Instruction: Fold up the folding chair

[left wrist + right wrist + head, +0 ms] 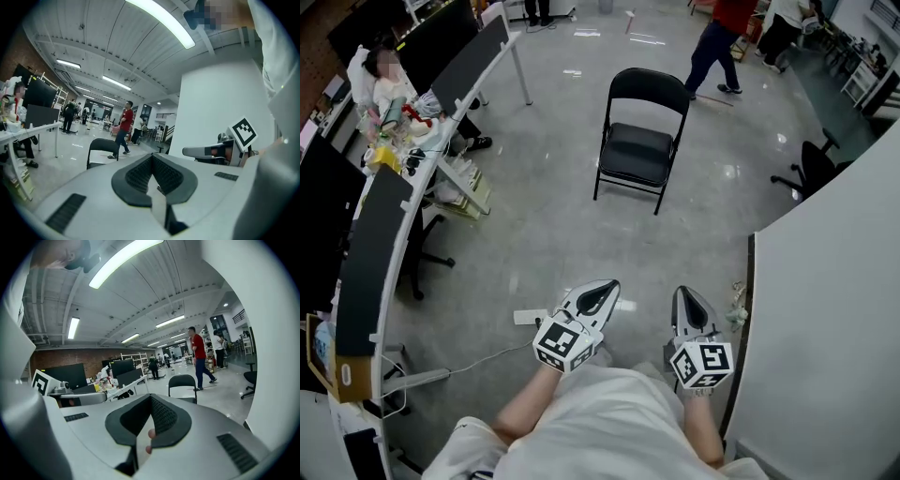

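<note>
Left claw (pixel 607 289) clenched empty, right claw (pixel 684 295) clenched empty, black folding chair (pixel 639 141) standing unfolded well ahead

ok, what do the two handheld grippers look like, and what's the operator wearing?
The left gripper and right gripper share one design: pale grey wedge-shaped shells, with black ribbed pads lining the jaws. At the rear, the left cube and right cube are white with black square markers. No cable shows on either. The person wears a white top.
</note>
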The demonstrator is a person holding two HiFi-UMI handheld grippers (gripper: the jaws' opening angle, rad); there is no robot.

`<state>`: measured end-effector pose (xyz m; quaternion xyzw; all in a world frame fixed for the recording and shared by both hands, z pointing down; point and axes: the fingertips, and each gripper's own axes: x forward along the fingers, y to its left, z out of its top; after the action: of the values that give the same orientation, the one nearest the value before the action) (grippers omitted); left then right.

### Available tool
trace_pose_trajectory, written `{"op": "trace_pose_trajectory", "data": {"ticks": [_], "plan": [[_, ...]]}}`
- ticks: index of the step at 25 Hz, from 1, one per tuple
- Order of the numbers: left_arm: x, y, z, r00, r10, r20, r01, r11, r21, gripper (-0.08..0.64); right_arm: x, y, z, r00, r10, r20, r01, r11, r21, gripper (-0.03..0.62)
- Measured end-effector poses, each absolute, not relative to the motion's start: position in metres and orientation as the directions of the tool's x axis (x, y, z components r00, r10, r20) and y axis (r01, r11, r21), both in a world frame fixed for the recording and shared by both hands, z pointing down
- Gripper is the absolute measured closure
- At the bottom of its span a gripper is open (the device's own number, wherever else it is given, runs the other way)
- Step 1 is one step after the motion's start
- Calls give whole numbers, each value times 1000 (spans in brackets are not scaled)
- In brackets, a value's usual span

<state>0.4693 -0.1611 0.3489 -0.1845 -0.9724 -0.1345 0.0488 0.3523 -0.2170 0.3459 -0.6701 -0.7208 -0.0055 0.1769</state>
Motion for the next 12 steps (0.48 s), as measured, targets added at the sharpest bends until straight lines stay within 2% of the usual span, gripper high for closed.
{"op": "trace_pose_trajectory", "data": {"ticks": [12], "plan": [[449, -95, 359, -928, 334, 163, 366, 900, 238, 549, 321, -161, 356, -93, 957, 275, 959, 160, -233, 588]]}}
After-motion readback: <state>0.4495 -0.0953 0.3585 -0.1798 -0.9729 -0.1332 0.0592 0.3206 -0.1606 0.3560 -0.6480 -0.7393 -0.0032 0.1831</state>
